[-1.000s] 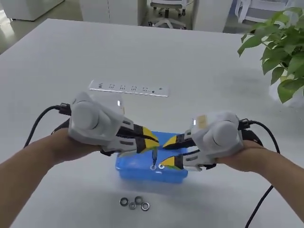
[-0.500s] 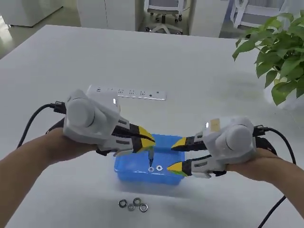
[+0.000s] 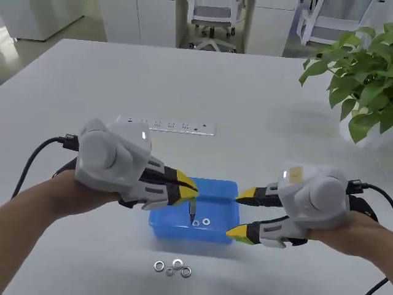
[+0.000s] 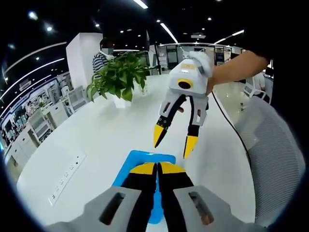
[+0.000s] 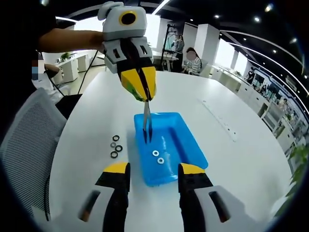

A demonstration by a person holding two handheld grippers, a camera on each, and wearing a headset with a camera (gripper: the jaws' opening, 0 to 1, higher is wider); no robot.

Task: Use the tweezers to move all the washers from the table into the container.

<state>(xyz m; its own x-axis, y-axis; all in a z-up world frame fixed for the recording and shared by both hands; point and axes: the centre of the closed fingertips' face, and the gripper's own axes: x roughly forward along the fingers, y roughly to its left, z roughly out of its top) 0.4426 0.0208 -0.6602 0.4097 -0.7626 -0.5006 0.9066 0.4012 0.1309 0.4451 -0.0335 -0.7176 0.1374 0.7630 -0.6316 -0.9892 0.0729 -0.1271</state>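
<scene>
Tweezers (image 3: 191,208) hang pinched in our left claw (image 3: 187,190), which is closed tight on their upper end. Their long axis stands nearly upright, tips pointing down into the blue container (image 3: 228,185), just above two washers (image 3: 201,222) lying on its floor. Our right claw (image 3: 242,214) sits spread wide and empty at the container's right end. Four loose washers (image 3: 172,268) cluster on the desk (image 3: 258,110) just outside the container's near wall, towards us from the tips. We judge the next move to be a lift over that wall, then a short draw back.
</scene>
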